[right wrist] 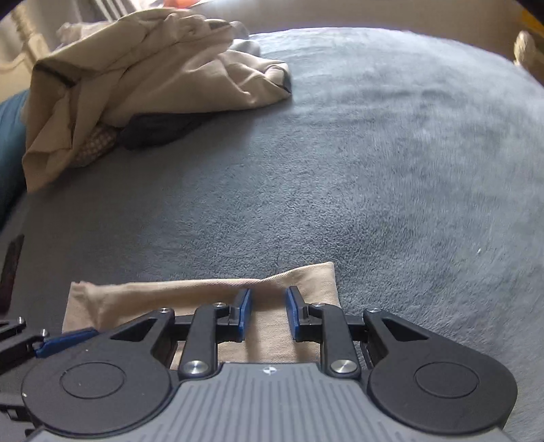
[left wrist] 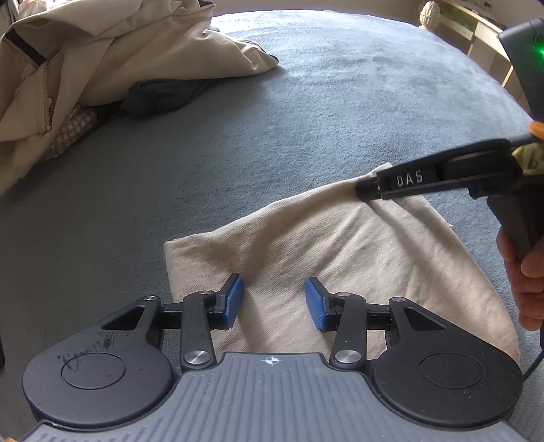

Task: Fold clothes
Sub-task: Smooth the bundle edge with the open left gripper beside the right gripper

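A folded beige cloth lies on the grey-blue blanket. My left gripper points down onto the cloth's near left part. Its blue pads stand apart with flat cloth showing between them. My right gripper rests over the cloth by its far right corner, with a narrow gap between its pads and cloth beneath. In the left wrist view the right gripper's fingers touch that far corner, where the cloth rises slightly. One left pad shows at the lower left of the right wrist view.
A heap of clothes sits at the far left: a beige zip jacket, a dark garment and a patterned piece. A person's hand holds the right gripper's handle. Pale wooden furniture stands beyond the bed's far right.
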### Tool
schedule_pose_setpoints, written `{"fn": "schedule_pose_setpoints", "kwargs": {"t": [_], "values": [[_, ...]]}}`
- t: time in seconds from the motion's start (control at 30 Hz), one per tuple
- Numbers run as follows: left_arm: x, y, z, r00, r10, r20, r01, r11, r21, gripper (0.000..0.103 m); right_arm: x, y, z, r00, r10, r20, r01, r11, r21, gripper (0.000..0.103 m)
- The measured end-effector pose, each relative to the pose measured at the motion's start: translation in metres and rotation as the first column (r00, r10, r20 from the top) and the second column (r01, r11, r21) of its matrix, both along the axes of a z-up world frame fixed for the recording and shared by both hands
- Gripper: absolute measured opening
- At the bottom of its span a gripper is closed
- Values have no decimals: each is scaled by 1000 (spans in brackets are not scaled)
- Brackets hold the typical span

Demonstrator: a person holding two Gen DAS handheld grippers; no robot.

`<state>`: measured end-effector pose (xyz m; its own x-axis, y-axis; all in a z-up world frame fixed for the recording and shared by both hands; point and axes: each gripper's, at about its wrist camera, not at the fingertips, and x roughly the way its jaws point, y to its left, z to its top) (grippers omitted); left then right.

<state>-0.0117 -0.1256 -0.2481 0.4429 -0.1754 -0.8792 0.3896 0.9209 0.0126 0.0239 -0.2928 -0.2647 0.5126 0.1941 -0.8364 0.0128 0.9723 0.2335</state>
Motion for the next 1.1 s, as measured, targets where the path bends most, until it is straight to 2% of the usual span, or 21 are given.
{"fn": "schedule_pose_setpoints", "kwargs": {"t": [0.27,0.53,0.7,0.8,0.9,0.97,1.07,1.1], "values": [[-1,-2,0,1000,-7,3,7,1000,17,43,-11,-6,16,1000,-19,1,19,999,29,25],[1,-2,0,1000,-8,-3,8,1000,18,43,-40,-10,33,996,74,-51,-70,995,67,25],[1,-2,-1,1000,-11,-3,11,1000,23,43,-75,-8,24,991,94,-97,-98,995,-33,26],[0,-2,-1,1000,-17,5,17,1000,20,43,-97,-14,21,992,66,-103,-67,998,-10,26],[-5,7,3,999,-31,20,32,998,-45,52,-116,-28,24,997,26,-69,-23,999,48,29],[-14,20,12,998,-33,59,38,994,-100,61,-125,-40,28,999,-6,-37,9,996,87,44],[-31,45,26,993,-21,118,44,980,-193,72,-126,-66,25,996,-76,-40,82,981,177,47],[-34,55,26,994,-7,107,32,972,-234,73,-125,-75,22,993,-103,-50,112,971,213,49]]}}
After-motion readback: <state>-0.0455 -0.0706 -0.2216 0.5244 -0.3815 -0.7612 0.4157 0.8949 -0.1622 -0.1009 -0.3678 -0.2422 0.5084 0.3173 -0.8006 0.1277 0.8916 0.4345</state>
